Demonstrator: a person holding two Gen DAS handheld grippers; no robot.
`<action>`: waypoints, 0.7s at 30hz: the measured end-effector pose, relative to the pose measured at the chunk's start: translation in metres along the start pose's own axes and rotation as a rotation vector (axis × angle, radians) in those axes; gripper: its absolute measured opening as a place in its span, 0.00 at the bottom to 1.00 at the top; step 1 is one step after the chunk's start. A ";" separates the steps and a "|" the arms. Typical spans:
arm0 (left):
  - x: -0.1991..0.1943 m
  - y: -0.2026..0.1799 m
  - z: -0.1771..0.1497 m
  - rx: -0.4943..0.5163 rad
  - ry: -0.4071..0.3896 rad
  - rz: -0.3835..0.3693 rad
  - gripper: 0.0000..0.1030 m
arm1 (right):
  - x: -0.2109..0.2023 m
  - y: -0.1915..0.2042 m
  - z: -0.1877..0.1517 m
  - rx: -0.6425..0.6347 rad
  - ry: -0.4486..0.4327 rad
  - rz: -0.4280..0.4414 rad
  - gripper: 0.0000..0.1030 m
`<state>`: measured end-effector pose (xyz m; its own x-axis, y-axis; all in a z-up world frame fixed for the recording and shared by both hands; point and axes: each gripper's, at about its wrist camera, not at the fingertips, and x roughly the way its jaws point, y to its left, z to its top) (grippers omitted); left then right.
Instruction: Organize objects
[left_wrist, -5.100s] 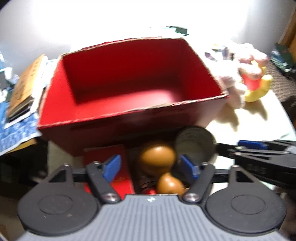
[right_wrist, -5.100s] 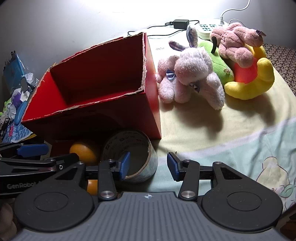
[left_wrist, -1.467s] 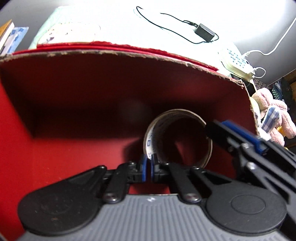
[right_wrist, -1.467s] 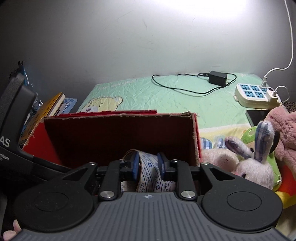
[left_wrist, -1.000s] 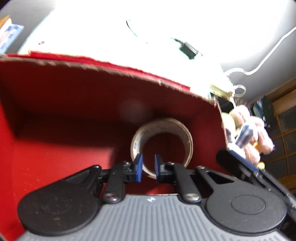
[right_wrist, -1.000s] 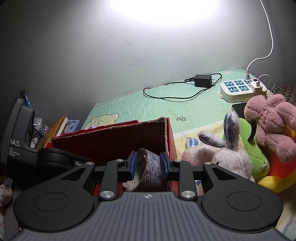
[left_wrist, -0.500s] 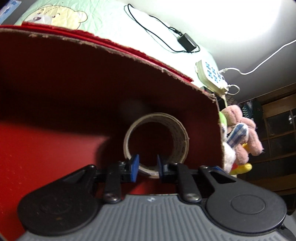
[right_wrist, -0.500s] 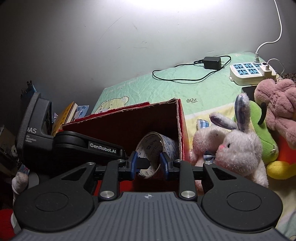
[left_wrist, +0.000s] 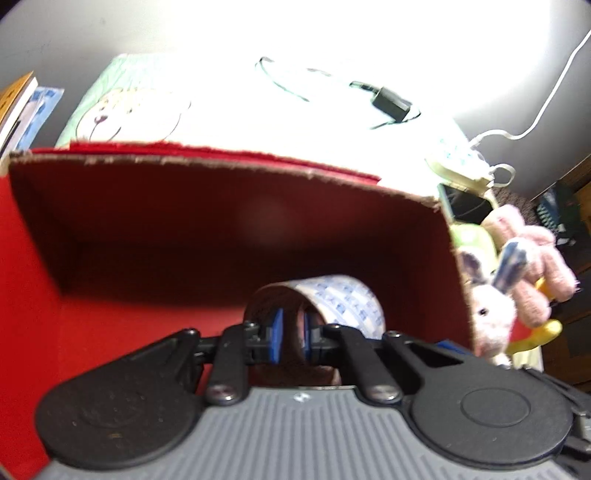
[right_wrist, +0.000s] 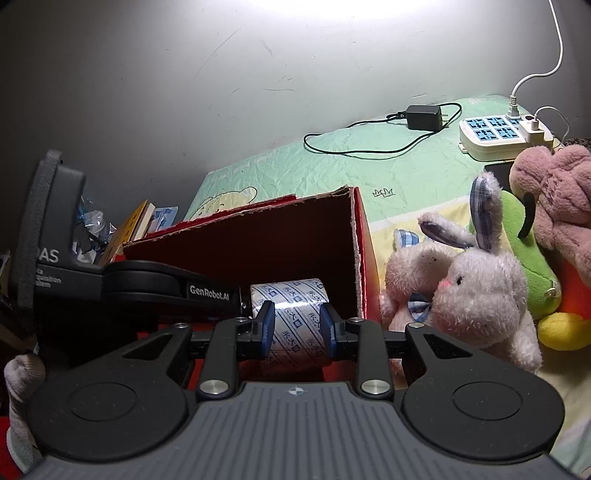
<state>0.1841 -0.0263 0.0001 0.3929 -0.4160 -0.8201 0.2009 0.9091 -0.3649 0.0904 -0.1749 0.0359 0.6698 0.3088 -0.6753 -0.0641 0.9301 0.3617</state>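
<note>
A tape roll printed in blue and white hangs inside the open red cardboard box, near its right wall. My right gripper is shut on the tape roll, one blue pad on each flat side. My left gripper reaches in from the left of the right wrist view and meets the roll's left end. Its jaws are closing with the roll's rim between them, and a narrow gap still shows between the pads. The picture there is blurred.
A white plush rabbit, a green plush and a pink plush dog lie right of the red box. On the sheet behind lie a black charger with its cord and a power strip. Books stand at the left.
The left jaws have narrowed around the roll's rim and that gripper has shifted, so the roll now shows more of its side. In the right wrist view the roll has turned square between the pads.
</note>
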 end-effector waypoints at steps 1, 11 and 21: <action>-0.004 -0.001 0.000 0.007 -0.024 -0.009 0.02 | 0.000 0.001 0.000 -0.004 -0.001 -0.001 0.29; -0.033 0.003 -0.003 0.034 -0.138 -0.222 0.02 | -0.002 0.001 0.001 -0.005 -0.014 -0.013 0.29; -0.035 0.046 -0.003 -0.042 -0.096 -0.134 0.03 | 0.007 0.013 0.000 -0.070 0.050 -0.044 0.29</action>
<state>0.1767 0.0304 0.0106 0.4494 -0.5321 -0.7176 0.2202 0.8445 -0.4883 0.0943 -0.1608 0.0353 0.6358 0.2750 -0.7212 -0.0882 0.9541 0.2860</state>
